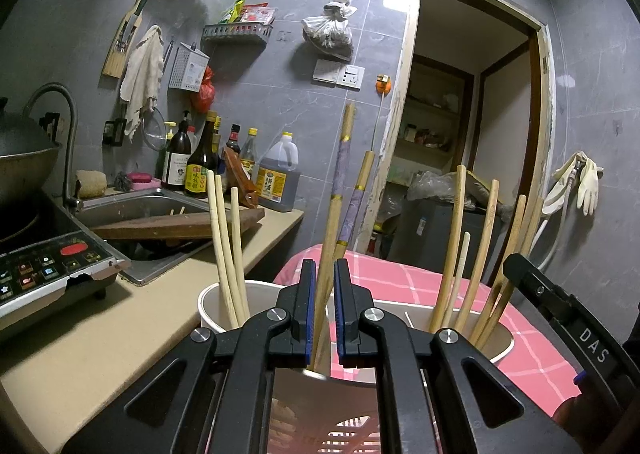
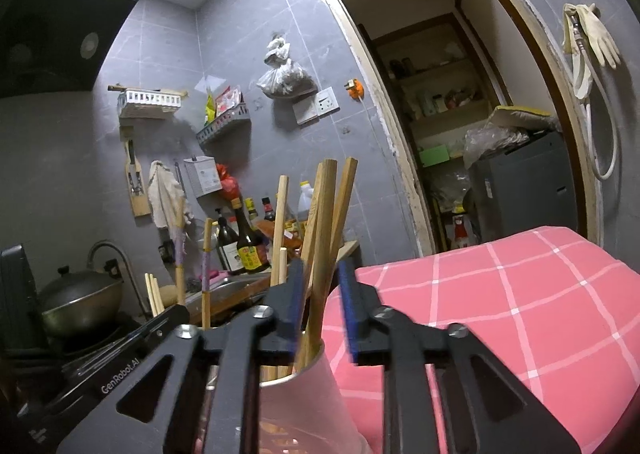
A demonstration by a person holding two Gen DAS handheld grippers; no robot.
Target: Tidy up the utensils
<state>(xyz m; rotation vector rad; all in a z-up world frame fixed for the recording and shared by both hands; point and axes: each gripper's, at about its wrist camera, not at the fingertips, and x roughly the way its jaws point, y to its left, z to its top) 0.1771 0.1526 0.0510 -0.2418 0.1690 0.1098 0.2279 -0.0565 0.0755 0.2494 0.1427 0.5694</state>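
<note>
A white holder with compartments (image 1: 212, 306) stands on the counter edge, holding chopsticks. Plain bamboo chopsticks (image 1: 228, 242) stand at its left and several more (image 1: 480, 246) at its right. Two purple-banded chopsticks (image 1: 340, 190) stand in the middle. My left gripper (image 1: 325, 286) straddles one of them, jaws slightly apart; I cannot tell if the pads touch it. My right gripper (image 2: 320, 290) is over the holder's right end (image 2: 316, 386), jaws open around several brown chopsticks (image 2: 326, 230). The right gripper's finger also shows in the left wrist view (image 1: 560, 306).
A pink checked cloth (image 2: 500, 302) covers a surface to the right. A sink (image 1: 148, 206) with a wooden board (image 1: 176, 226), sauce bottles (image 1: 200, 162), an induction cooker (image 1: 48, 270) and a wok (image 2: 80, 298) lie left. A doorway (image 1: 472, 126) opens behind.
</note>
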